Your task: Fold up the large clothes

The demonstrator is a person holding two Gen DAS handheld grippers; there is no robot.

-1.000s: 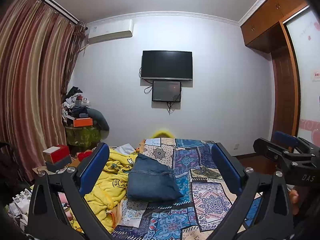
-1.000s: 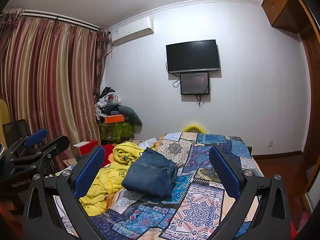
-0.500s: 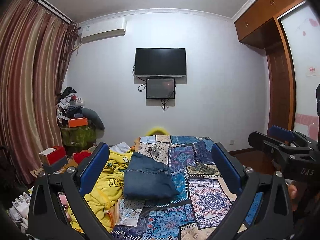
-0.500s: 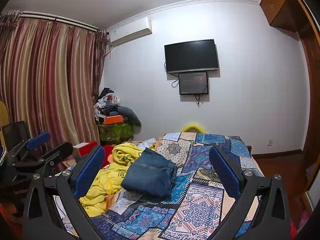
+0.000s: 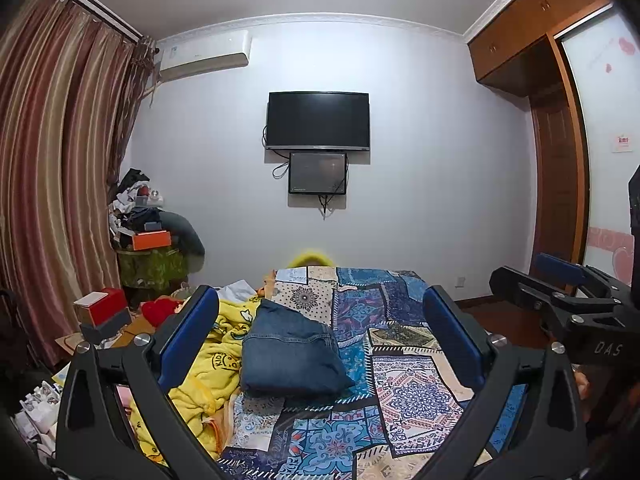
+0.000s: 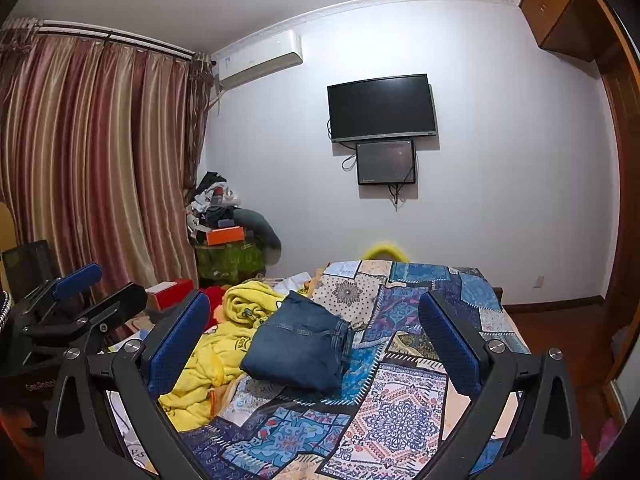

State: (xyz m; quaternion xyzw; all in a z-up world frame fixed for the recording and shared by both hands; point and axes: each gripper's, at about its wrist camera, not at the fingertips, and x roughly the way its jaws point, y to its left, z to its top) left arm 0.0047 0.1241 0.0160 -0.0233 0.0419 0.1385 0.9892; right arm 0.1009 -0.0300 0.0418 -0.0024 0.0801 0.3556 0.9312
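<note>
jeans [image 5: 292, 354] on bed [image 5: 416, 392], robe [image 5: 208, 364] left

Both wrist cameras look level down the bed [image 5: 416, 392] toward the wall television [image 5: 318, 120], from well back. The left view faces it squarely; the right view [image 6: 382, 107] stands further right, sharing bed and television.

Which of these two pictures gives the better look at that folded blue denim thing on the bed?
The right wrist view: the folded blue denim garment shows its top plus the stacked layers along its right edge. The left wrist view shows the same garment mostly from above, as a flat slab, its layered edge barely visible. Neither claw blocks it.
</note>
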